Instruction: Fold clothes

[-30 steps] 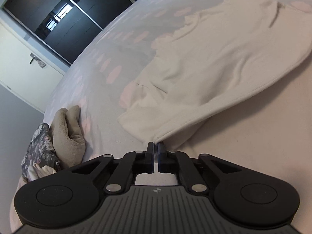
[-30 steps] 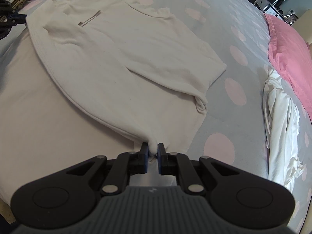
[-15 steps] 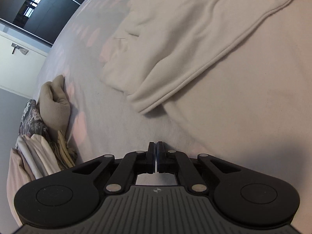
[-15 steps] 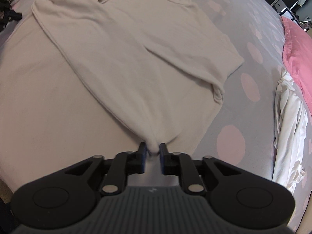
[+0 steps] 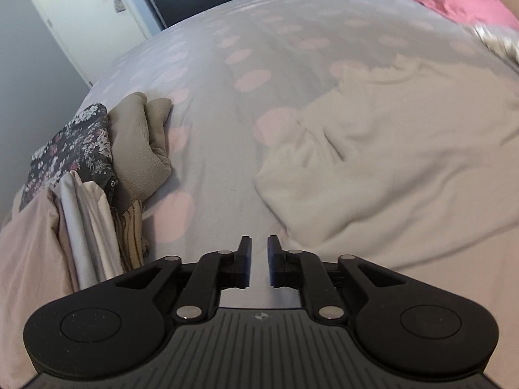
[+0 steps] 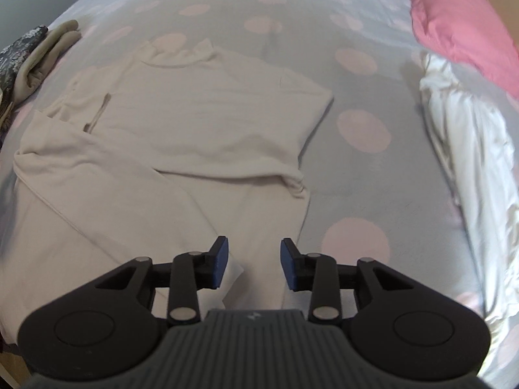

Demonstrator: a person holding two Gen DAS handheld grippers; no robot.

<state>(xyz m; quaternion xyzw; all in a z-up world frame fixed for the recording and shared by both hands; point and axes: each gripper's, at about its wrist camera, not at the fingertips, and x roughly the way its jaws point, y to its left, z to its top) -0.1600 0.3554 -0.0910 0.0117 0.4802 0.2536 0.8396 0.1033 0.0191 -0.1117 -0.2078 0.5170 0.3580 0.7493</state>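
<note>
Both of your tools have let go of the cream garment (image 6: 207,123) and pulled back from it since a second ago, when each pinched an edge of the cloth. Your left tool (image 5: 259,253) has just been opening: its jaws stand a narrow gap apart with nothing between them, over bare bedsheet (image 5: 214,103). Your right tool (image 6: 254,253) has also just been opening and now stands wider, its blue pads apart and pressing on nothing, with the near edge of the garment lying beneath the gap.

The garment lies on the grey bed with pink dots, its lower part folded up over the body so a doubled layer runs across the middle. In the left view its folded corner (image 5: 373,168) sits just right of your tool. A stack of folded clothes (image 5: 97,175) lies at the left edge of the bed, a white crumpled cloth (image 6: 470,168) to the right, and a pink pillow (image 6: 460,22) beyond it.
</note>
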